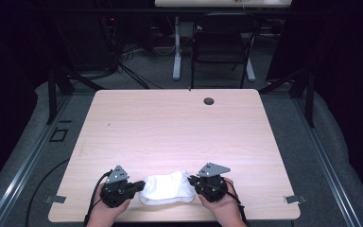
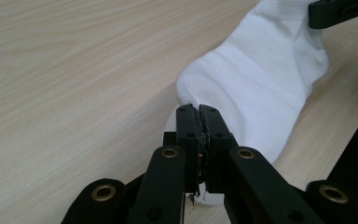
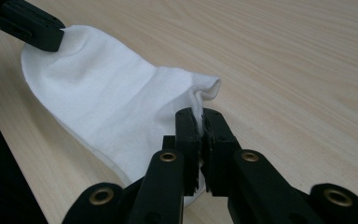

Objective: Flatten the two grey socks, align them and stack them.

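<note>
A white sock point(image 1: 166, 189) lies stretched sideways near the front edge of the light wooden table point(image 1: 170, 132). My left gripper point(image 1: 141, 186) is shut on the sock's left end, and my right gripper point(image 1: 192, 181) is shut on its right end. In the left gripper view the black jaws point(image 2: 199, 113) pinch the fabric edge of the sock point(image 2: 256, 79), with the other gripper point(image 2: 340, 11) at the top right. In the right gripper view the jaws point(image 3: 200, 115) clamp a fold of the sock point(image 3: 107, 102), and the other gripper point(image 3: 28, 23) bites its far end.
A round cable hole point(image 1: 209, 100) sits near the table's far edge. A dark chair point(image 1: 220, 42) and a white table leg point(image 1: 177, 52) stand beyond it. Small metal brackets point(image 1: 294, 199) mark the front corners. Bare wood spreads behind the sock.
</note>
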{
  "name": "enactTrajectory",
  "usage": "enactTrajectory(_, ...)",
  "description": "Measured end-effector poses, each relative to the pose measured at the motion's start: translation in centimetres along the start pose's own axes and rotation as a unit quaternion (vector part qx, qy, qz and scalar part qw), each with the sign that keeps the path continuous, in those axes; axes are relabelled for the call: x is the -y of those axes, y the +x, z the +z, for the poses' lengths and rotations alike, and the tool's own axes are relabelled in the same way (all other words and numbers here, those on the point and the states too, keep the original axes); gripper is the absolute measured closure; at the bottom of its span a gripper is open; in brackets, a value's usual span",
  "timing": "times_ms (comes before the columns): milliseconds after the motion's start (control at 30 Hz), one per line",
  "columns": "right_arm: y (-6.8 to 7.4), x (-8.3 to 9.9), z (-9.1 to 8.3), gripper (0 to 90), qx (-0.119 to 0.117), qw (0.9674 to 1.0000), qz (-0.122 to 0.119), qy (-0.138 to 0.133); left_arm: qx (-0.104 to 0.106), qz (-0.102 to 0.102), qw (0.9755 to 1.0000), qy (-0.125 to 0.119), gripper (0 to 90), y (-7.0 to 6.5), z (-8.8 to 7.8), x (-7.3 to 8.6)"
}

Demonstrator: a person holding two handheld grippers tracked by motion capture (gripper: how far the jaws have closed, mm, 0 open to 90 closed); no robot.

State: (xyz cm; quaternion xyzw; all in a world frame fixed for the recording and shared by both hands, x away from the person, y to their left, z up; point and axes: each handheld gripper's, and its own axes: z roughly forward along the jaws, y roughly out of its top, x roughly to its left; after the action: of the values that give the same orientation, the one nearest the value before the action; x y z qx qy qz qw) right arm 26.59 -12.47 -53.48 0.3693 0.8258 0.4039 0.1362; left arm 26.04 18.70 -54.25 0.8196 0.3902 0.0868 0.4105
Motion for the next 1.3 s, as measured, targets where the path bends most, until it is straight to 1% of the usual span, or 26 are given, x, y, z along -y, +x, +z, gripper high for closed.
enactTrajectory(33,0.1,0.1,0.1,86.0,0.000,1.0000,0.003,-0.001,-0.001,0.002,1.0000,0.001,87.9,-0.1,0.0,0.1)
enactTrajectory(67,0.1,0.2,0.1,86.0,0.000,1.0000,-0.001,0.004,-0.001,0.003,1.0000,0.002,87.9,-0.1,0.0,0.2)
enactTrajectory(100,0.2,0.3,0.1,86.1,0.000,1.0000,0.001,0.003,-0.002,0.002,1.0000,0.003,87.9,-0.2,0.0,0.2)
enactTrajectory(133,0.2,0.3,0.1,86.0,-0.001,1.0000,-0.001,0.006,-0.003,0.007,1.0000,0.005,87.9,-0.2,0.0,0.3)
enactTrajectory(233,0.4,0.6,0.4,86.1,0.000,1.0000,-0.004,0.008,-0.004,0.004,0.9999,0.010,87.9,-0.3,0.0,0.6)
enactTrajectory(300,0.5,0.7,0.6,86.0,-0.002,0.9999,-0.004,0.010,-0.004,0.006,0.9999,0.016,87.9,-0.3,0.2,0.8)
enactTrajectory(367,0.5,0.8,0.7,86.0,-0.001,0.9999,-0.009,0.014,-0.005,0.006,0.9998,0.018,87.9,-0.2,0.4,0.9)
enactTrajectory(400,0.5,0.8,0.9,86.0,0.000,0.9999,-0.009,0.014,-0.006,0.004,0.9998,0.019,87.9,-0.2,0.5,0.9)
enactTrajectory(467,0.5,0.8,1.1,86.0,-0.001,0.9999,-0.008,0.014,-0.004,0.004,0.9998,0.021,87.9,-0.1,0.6,0.9)
enactTrajectory(600,0.4,0.9,1.5,86.0,-0.002,0.9998,-0.009,0.020,-0.007,0.005,0.9996,0.026,87.9,0.0,0.8,1.1)
enactTrajectory(633,0.4,0.9,1.5,86.0,-0.003,0.9998,-0.006,0.017,-0.007,0.004,0.9995,0.029,87.9,0.0,0.9,1.1)
enactTrajectory(800,0.4,1.0,1.5,86.0,-0.003,0.9997,-0.010,0.024,-0.010,0.004,0.9993,0.036,87.8,0.0,1.2,1.3)
enactTrajectory(833,0.4,1.0,1.6,86.0,-0.002,0.9997,-0.010,0.024,-0.011,0.008,0.9992,0.038,87.8,0.1,1.2,1.3)
enactTrajectory(867,0.4,1.1,1.6,86.0,-0.003,0.9997,-0.010,0.023,-0.011,0.003,0.9993,0.036,87.8,0.1,1.3,1.3)
enactTrajectory(900,0.3,1.1,1.7,86.0,-0.002,0.9996,-0.010,0.026,-0.012,0.006,0.9991,0.040,87.8,0.2,1.4,1.3)
enactTrajectory(933,0.3,1.1,1.8,86.0,-0.003,0.9997,-0.007,0.023,-0.012,0.008,0.9990,0.041,87.8,0.2,1.4,1.4)
enactTrajectory(1000,0.3,1.1,1.8,86.0,-0.002,0.9996,-0.007,0.026,-0.011,0.005,0.9991,0.041,87.7,0.2,1.5,1.4)
enactTrajectory(1067,0.2,1.2,1.9,86.0,-0.002,0.9996,-0.006,0.026,-0.012,0.008,0.9989,0.045,87.6,0.2,1.6,1.4)
enactTrajectory(1200,0.1,1.3,2.0,85.8,-0.001,0.9995,-0.008,0.032,-0.014,0.007,0.9985,0.053,87.0,0.3,1.9,1.6)
enactTrajectory(1300,0.1,1.4,2.2,85.8,0.000,0.9994,-0.004,0.034,-0.015,0.004,0.9986,0.051,85.7,0.5,2.2,1.8)
